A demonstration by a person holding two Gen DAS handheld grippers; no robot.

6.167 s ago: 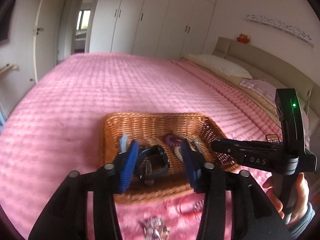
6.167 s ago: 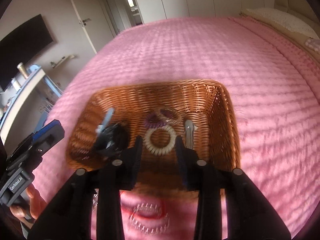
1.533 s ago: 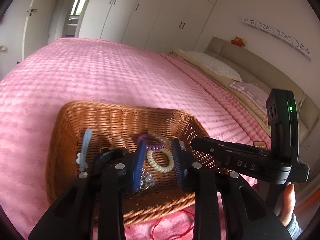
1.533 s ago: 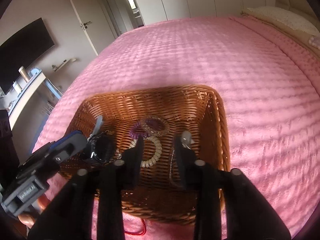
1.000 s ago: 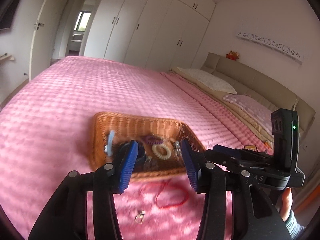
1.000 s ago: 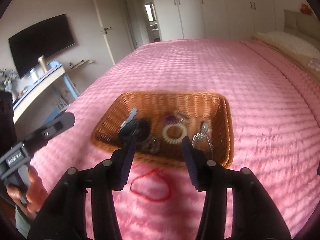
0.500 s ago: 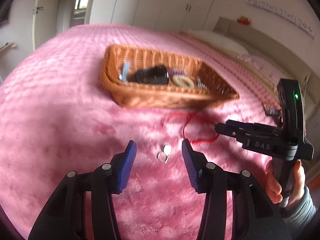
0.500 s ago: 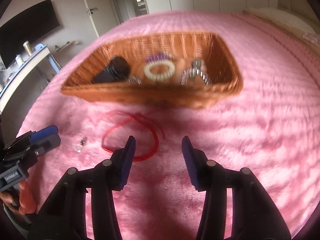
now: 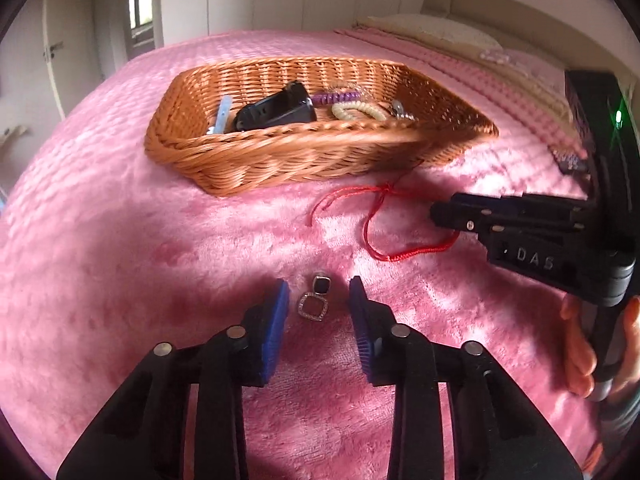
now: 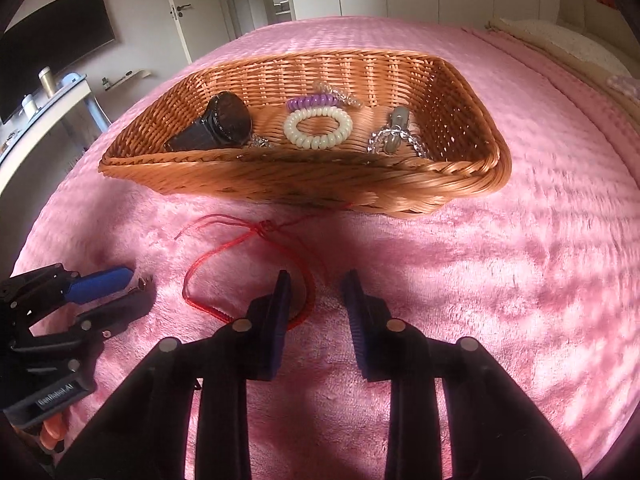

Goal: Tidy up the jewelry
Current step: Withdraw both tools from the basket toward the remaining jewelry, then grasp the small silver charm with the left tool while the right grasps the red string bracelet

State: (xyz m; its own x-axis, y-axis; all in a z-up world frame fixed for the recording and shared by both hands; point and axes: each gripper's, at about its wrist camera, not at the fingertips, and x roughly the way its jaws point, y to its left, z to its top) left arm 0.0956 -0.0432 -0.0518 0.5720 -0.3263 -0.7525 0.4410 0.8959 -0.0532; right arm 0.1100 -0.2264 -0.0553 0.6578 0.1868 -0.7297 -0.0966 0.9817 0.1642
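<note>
A wicker basket (image 9: 280, 160) (image 10: 460, 176) sits on the pink bedspread, holding a black watch (image 10: 216, 124), a cream coil band (image 10: 318, 128), a purple coil band (image 10: 312, 101), a silver chain with a clip (image 10: 396, 136) and a blue clip (image 9: 222, 114). A small silver and black earring (image 9: 314, 300) lies on the bedspread between the open fingers of my left gripper (image 9: 318, 300). A red string bracelet (image 10: 248, 264) (image 9: 380, 216) lies in front of the basket. My right gripper (image 10: 316, 292) is open, low over the bracelet's near end.
The pink bedspread (image 10: 520, 280) stretches all round the basket. Pillows (image 9: 432, 30) and a headboard lie at the far right. A desk with a TV (image 10: 52, 64) stands off the bed's left side. Wardrobes line the far wall.
Both grippers have dropped from above the basket to the bedspread in front of it. The left one now straddles the earring; the right one has come down at the red bracelet.
</note>
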